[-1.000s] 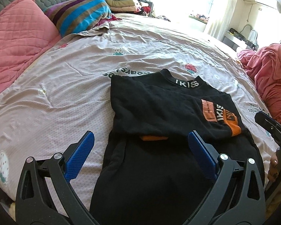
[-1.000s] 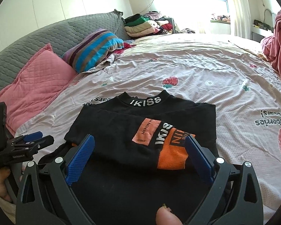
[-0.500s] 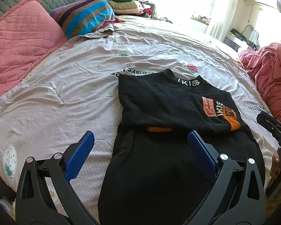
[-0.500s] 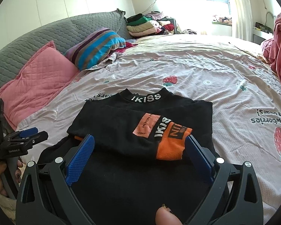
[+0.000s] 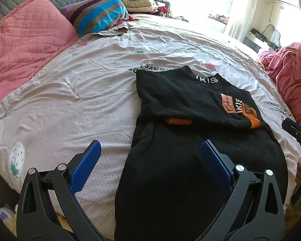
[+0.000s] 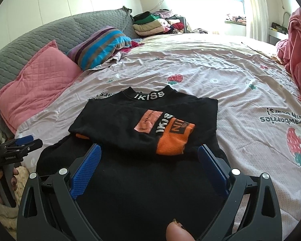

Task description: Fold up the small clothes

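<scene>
2 grippers, both wide open and holding nothing: my left gripper (image 5: 150, 160) hovers over the near left edge of the black top (image 6: 150, 180), my right gripper (image 6: 148, 160) over its lower body. The top lies flat on the bedsheet (image 5: 70, 100), sleeves folded across the chest, an orange cuff (image 6: 174, 140) uppermost. I judge it soft, light and limp; the near hem corners look like the best holds.
</scene>
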A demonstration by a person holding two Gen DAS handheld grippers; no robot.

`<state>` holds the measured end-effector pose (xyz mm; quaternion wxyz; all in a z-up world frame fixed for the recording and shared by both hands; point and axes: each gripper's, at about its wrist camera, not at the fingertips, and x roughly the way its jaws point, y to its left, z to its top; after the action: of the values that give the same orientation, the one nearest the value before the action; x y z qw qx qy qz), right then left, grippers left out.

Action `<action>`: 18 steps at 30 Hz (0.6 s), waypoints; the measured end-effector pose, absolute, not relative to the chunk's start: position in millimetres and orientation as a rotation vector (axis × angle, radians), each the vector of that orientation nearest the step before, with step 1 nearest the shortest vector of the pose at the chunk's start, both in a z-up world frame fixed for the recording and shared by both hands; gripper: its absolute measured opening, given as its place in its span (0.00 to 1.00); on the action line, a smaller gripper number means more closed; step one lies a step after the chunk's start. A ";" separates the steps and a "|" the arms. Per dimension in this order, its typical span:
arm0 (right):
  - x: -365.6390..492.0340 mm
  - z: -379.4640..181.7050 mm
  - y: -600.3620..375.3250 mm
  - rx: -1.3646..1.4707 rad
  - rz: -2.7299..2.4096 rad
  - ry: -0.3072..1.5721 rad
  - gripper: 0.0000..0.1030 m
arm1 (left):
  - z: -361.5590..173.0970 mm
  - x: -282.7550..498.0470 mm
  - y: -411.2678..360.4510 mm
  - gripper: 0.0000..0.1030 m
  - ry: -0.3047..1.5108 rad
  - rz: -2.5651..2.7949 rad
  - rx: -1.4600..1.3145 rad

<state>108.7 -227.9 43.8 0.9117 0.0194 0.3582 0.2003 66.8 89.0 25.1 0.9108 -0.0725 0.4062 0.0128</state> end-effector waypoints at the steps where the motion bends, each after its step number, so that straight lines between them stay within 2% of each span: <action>1: 107.4 43.4 -229.5 0.040 0.413 0.739 0.93 | 24.7 65.3 89.6 0.91 0.839 0.026 -0.150; 18: 87.7 29.9 -252.8 0.032 0.412 0.767 0.93 | 0.6 15.0 112.0 0.91 0.890 0.041 -0.249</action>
<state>87.7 -252.8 29.9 0.9066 0.0155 0.3716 0.1994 15.0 112.0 0.6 0.8948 -0.1200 0.4295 0.0199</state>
